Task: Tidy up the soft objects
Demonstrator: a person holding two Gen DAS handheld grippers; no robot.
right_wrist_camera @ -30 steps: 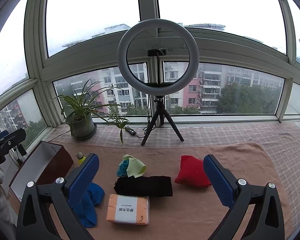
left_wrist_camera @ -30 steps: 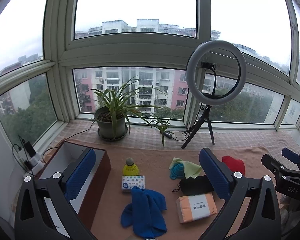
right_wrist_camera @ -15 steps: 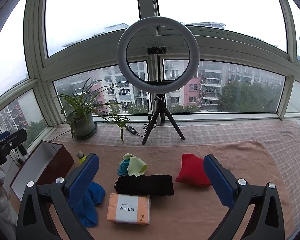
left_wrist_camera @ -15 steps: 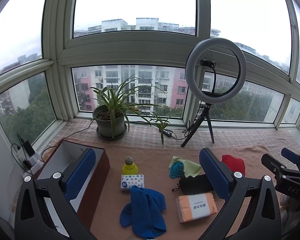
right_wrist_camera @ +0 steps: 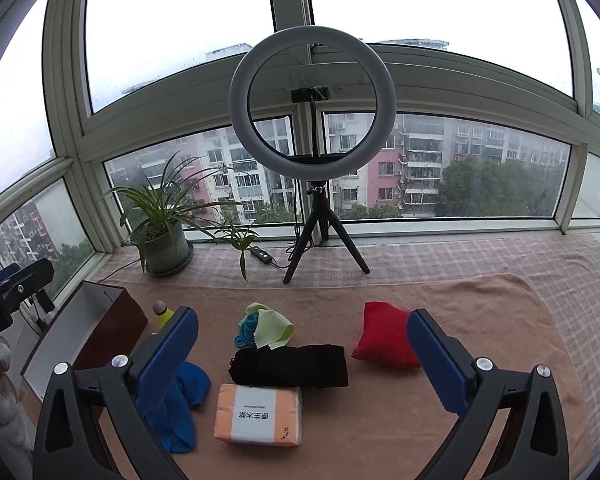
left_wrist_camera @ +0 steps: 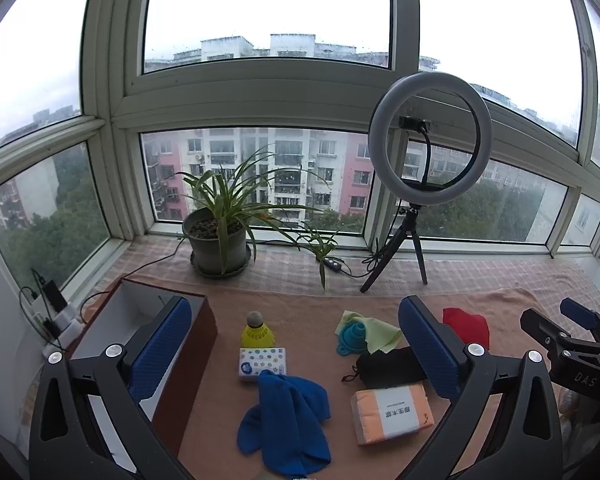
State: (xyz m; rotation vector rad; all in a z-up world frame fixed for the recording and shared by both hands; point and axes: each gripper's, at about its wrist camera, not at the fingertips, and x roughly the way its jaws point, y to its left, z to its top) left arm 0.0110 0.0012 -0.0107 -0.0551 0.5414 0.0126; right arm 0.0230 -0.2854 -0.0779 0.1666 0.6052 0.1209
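On the tan towel lie a blue cloth (left_wrist_camera: 286, 420) (right_wrist_camera: 180, 404), an orange tissue pack (left_wrist_camera: 392, 412) (right_wrist_camera: 258, 414), a black pouch (left_wrist_camera: 388, 368) (right_wrist_camera: 290, 366), a red beanbag (left_wrist_camera: 466, 326) (right_wrist_camera: 384, 336), a light green cloth over a teal funnel (left_wrist_camera: 366, 334) (right_wrist_camera: 266, 330), a small dotted tissue pack (left_wrist_camera: 262, 363) and a yellow shuttlecock (left_wrist_camera: 257, 330). An open brown box (left_wrist_camera: 120, 332) (right_wrist_camera: 84, 328) stands at the left. My left gripper (left_wrist_camera: 296, 354) and right gripper (right_wrist_camera: 302, 356) are both open and empty, held above the items.
A potted plant (left_wrist_camera: 218, 240) and a ring light on a tripod (left_wrist_camera: 428, 160) (right_wrist_camera: 312, 116) stand on the checked sill behind the towel, with cables between them. A power strip (left_wrist_camera: 54, 320) lies at the far left by the window.
Both views have shifted very slightly; the objects have not moved and both grippers stay open.
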